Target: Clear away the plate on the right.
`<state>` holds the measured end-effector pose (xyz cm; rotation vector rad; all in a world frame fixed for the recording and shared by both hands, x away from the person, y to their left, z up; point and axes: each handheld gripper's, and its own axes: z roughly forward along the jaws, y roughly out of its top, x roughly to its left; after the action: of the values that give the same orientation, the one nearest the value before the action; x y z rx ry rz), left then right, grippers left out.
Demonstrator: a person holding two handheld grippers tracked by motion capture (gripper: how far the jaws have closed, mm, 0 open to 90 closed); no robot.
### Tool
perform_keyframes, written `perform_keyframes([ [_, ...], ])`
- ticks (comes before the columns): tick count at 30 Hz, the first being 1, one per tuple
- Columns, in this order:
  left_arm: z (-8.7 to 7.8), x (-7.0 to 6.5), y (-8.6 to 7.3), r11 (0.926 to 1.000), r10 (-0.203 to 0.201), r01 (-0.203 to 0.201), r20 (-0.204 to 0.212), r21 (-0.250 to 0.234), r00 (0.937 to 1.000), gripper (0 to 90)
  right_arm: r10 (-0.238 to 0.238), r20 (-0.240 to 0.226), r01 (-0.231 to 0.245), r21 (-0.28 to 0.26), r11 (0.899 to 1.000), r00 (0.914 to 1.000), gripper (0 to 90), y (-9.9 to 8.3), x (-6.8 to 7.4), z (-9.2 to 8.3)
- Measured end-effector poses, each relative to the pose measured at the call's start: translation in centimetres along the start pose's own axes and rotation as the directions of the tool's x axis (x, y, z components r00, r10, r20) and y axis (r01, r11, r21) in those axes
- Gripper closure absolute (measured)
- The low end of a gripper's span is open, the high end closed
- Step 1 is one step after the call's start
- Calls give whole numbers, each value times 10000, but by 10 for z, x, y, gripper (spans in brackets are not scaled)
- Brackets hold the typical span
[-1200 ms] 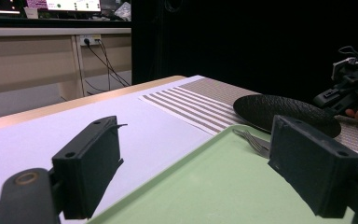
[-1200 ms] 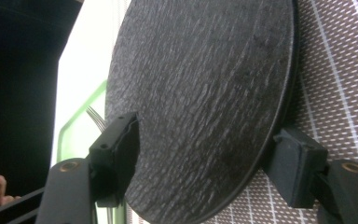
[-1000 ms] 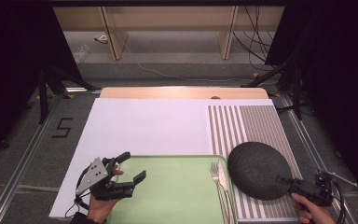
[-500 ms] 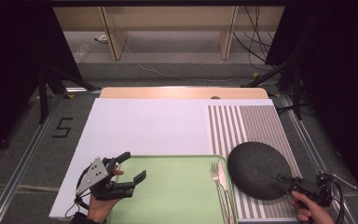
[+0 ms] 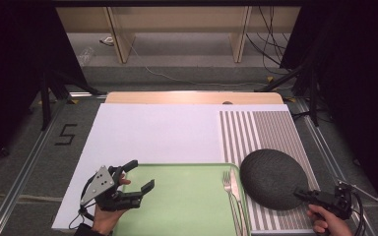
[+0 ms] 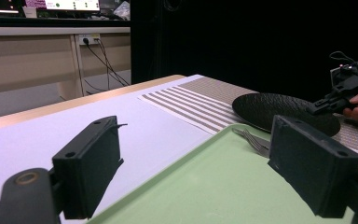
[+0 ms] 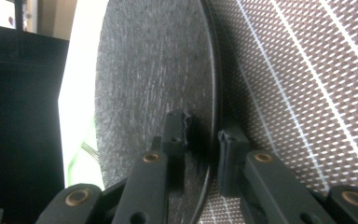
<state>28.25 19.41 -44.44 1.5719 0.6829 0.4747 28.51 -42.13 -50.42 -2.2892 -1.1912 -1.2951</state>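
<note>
A dark round plate point(image 5: 273, 177) lies on the striped placemat point(image 5: 256, 130), right of a green tray point(image 5: 187, 201). My right gripper point(image 5: 299, 195) reaches the plate's near rim from the right. In the right gripper view its jaws point(image 7: 205, 135) have just been closing and now pinch the rim of the plate point(image 7: 154, 70), one pad above and one below. My left gripper point(image 5: 141, 174) hovers open over the tray's left edge with nothing between its jaws. In the left gripper view the gripper point(image 6: 196, 158) faces the tray point(image 6: 205, 186), with the plate point(image 6: 279, 107) beyond.
A fork point(image 5: 228, 189) and a knife point(image 5: 236, 191) lie along the tray's right side, close to the plate. A white sheet point(image 5: 152, 132) covers the table left of the placemat. The table's front edge runs just below both hands.
The right gripper's jaws have drawn together at the plate's near rim. Both hands, the plate and the tray stay where they were.
</note>
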Motion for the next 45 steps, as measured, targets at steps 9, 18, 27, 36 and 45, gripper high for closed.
perform_keyframes([
  [9,0,0,0,10000,-5,5,-2,5,10000,163,509,-832,-519,-103,9986,9952,837,0,-3,-3],
  [18,0,0,0,10000,14,-14,-29,0,10000,165,857,-1298,-904,-308,9954,9878,859,-1,-5,-4],
  [27,0,0,0,10000,11,-11,-29,-16,10000,165,901,-1308,-985,-589,9934,9873,865,-2,-4,-5],
  [36,-1,0,0,10000,-3,3,-21,-46,10000,165,793,-1507,-932,-871,9918,9854,859,-1,-3,-8],
  [45,-1,0,0,10000,13,-14,-27,-35,10000,165,769,-2017,-990,-1017,9899,9764,860,-2,0,-10],
])
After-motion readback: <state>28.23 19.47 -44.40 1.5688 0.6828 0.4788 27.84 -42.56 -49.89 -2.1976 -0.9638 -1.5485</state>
